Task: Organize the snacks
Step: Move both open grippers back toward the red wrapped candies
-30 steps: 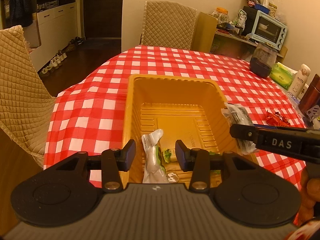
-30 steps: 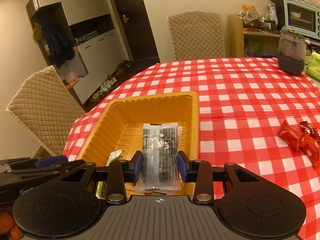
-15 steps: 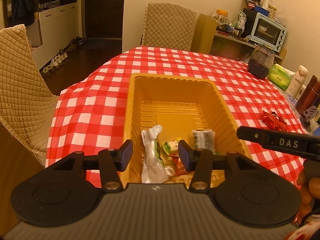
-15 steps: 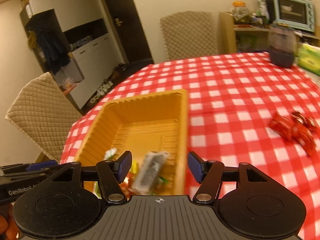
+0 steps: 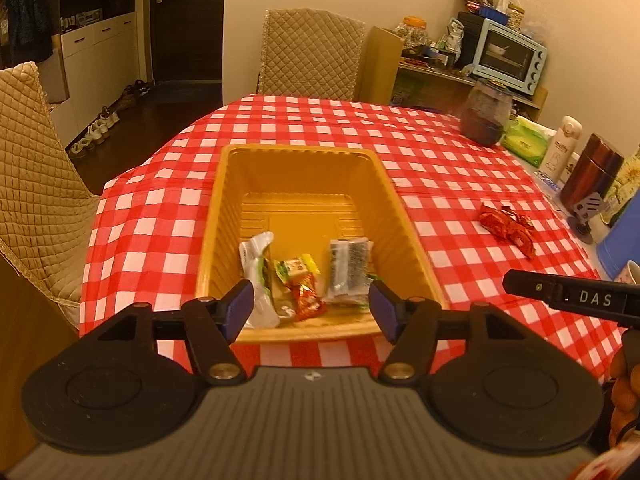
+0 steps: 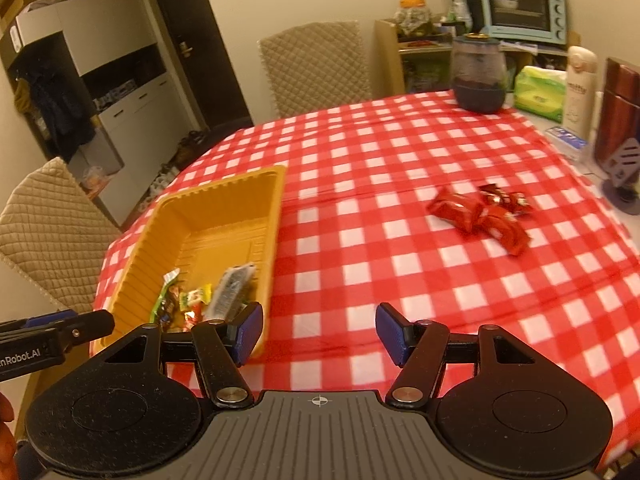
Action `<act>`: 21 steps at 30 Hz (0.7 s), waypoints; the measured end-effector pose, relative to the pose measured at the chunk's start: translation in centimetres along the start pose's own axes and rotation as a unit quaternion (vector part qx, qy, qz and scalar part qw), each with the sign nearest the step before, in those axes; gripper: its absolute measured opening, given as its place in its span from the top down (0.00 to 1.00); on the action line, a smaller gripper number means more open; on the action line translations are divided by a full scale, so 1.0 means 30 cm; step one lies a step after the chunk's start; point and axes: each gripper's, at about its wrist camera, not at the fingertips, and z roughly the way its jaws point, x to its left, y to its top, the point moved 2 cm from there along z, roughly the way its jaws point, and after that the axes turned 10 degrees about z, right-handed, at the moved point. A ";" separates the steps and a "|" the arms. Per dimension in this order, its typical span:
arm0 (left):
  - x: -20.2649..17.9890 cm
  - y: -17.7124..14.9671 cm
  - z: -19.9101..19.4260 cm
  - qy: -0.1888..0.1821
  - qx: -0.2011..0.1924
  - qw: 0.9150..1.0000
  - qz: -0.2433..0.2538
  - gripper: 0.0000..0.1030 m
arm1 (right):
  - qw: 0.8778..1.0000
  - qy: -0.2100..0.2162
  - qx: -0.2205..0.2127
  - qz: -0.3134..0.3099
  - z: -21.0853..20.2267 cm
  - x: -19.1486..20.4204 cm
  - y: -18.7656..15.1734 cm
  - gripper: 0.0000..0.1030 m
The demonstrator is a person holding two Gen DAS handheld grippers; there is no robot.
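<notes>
Snacks already fill the near end of the yellow tray [image 5: 304, 184]: a white packet [image 5: 256, 276], some small green and red sweets [image 5: 298, 280], and a clear packet with dark print [image 5: 348, 266] that leans on the right wall. The tray sits on the checked worktop [image 5: 440, 208]. Well apart from it, to the right, a small heap of red wrappers [image 6: 480, 212] lies on the cloth, not yet collected. The left tool [image 5: 312, 308] hangs over the near rim of the tray; its jaws have just been opening, they stand about half apart and nothing is between them. The right tool [image 6: 320, 332] is beside the tray, over bare cloth; its jaws have also just opened to about half and they hold nothing. I judge that one drop is finished and the step now is to go for the red wrappers. The next move calls for the right tool to travel across to the heap, come down low and close on one wrapper. The wrappers are thin and crumpled together, so one may drag another with it.
</notes>
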 end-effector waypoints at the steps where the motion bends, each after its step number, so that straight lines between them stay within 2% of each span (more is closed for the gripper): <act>1: -0.007 -0.002 -0.009 -0.001 0.000 1.000 0.000 0.40 | 1.000 -0.002 -0.001 0.001 -0.016 -0.009 -0.002 0.38; 21: -0.192 -0.010 -0.078 -0.034 -0.002 0.999 0.012 0.33 | 0.999 -0.027 -0.035 0.023 -0.202 -0.139 0.005 0.34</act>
